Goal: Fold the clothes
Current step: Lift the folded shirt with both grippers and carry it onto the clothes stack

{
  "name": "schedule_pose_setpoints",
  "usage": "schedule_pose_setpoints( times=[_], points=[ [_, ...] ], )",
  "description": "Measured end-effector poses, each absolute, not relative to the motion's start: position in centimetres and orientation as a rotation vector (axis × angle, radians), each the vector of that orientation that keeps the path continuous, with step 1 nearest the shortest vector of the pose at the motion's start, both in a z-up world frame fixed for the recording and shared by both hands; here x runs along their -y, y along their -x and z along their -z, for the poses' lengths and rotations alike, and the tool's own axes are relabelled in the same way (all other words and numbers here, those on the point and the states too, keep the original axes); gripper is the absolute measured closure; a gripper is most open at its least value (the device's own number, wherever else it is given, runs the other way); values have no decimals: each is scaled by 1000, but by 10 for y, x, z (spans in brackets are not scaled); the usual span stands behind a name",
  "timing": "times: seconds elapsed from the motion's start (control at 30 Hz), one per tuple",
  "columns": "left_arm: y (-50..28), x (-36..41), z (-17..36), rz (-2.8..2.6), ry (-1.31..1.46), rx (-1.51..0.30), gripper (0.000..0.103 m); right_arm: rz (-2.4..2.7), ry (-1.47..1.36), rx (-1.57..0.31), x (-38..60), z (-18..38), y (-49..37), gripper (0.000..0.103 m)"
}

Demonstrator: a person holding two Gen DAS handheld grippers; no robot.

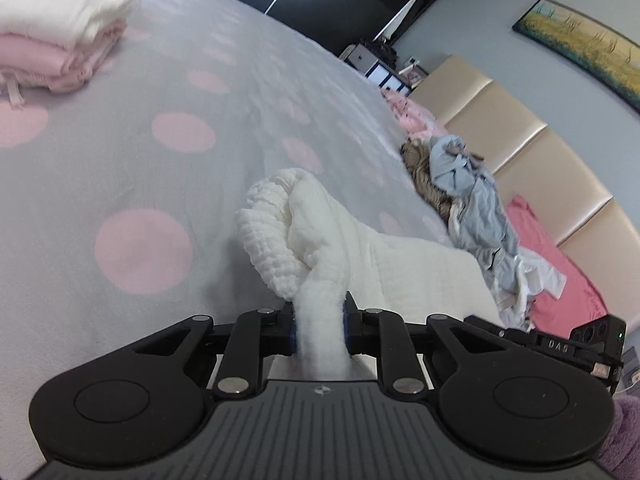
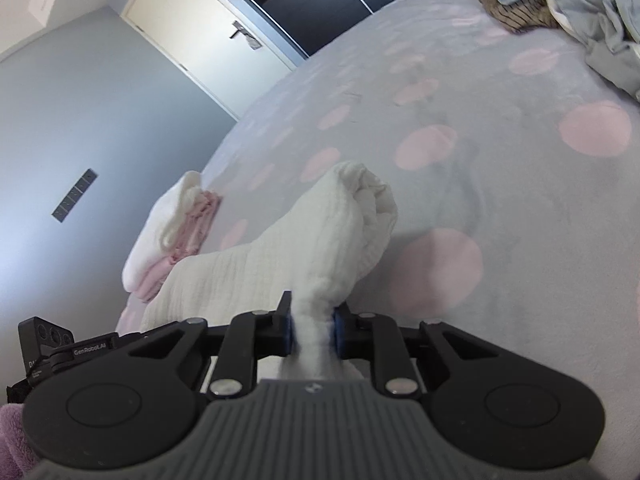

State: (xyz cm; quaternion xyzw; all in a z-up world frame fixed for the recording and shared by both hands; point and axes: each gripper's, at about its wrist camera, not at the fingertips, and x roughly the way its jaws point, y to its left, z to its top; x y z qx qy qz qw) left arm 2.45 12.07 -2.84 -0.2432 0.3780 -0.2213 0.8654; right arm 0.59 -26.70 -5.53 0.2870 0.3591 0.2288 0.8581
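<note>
You have the left gripper [image 1: 319, 322] and right gripper [image 2: 312, 330] each clamped on a bunched end of the white cloth [image 1: 384, 264], probably opposite corners, so it lifts evenly off the bed [image 1: 120, 168] for folding.

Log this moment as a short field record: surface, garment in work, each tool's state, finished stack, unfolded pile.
surface: grey bedspread with pink dots
garment in work: white textured cloth, partly bunched, partly flat on the bed
left tool: shut on one bunched end of the cloth
right tool: shut on the other bunched end
finished stack: white item on top of pink ones, beyond the cloth
unfolded pile: grey, brown and white garments near the headboard
</note>
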Motion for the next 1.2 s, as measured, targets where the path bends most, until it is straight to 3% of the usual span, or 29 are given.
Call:
schedule_pose_setpoints(
  times=[0.4,0.77,0.97,1.2],
  points=[
    [-37,-177,-67,435,498,-683,87,-589,-617,-640,222,-29,-19,83],
    [-83,-290,-133,251,478,-671,87,-750,-616,-674,91,-85,-107,83],
    [-119,-353,-153,151,492,-606,87,-806,-644,-682,13,-102,-174,83],
    [-171,-415,-138,58,503,-596,87,-845,-628,-703,-71,-97,-239,83]
  ],
)
